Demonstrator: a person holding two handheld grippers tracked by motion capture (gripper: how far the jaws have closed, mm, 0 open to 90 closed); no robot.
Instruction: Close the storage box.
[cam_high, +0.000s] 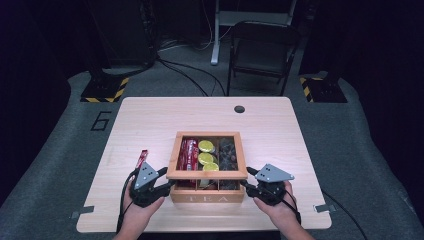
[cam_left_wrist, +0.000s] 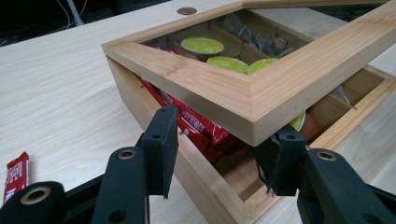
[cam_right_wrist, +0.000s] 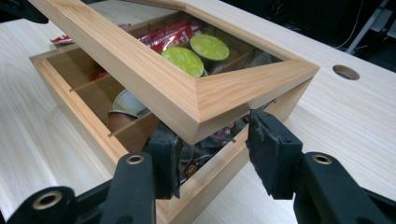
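A wooden tea box (cam_high: 207, 197) stands near the table's front edge. Its glass-windowed lid (cam_high: 207, 175) is hinged at the back, with its front edge lifted a little off the base. Inside lie red packets (cam_high: 188, 154), green-topped capsules (cam_high: 206, 157) and dark tea bags (cam_high: 229, 152). My left gripper (cam_high: 169, 179) straddles the box's front left corner (cam_left_wrist: 219, 144), one jaw outside the wall and one inside, under the lid's corner (cam_left_wrist: 254, 119). My right gripper (cam_high: 247, 177) straddles the front right corner (cam_right_wrist: 217, 149) the same way beneath the lid (cam_right_wrist: 198, 100). Both stand open, and the lid seems to rest on their fingertips.
A loose red packet (cam_high: 142, 157) lies on the table left of the box, beside my left gripper (cam_left_wrist: 16, 175). A round cable hole (cam_high: 239, 109) sits at the table's far edge. A folding chair (cam_high: 262, 50) stands behind the table.
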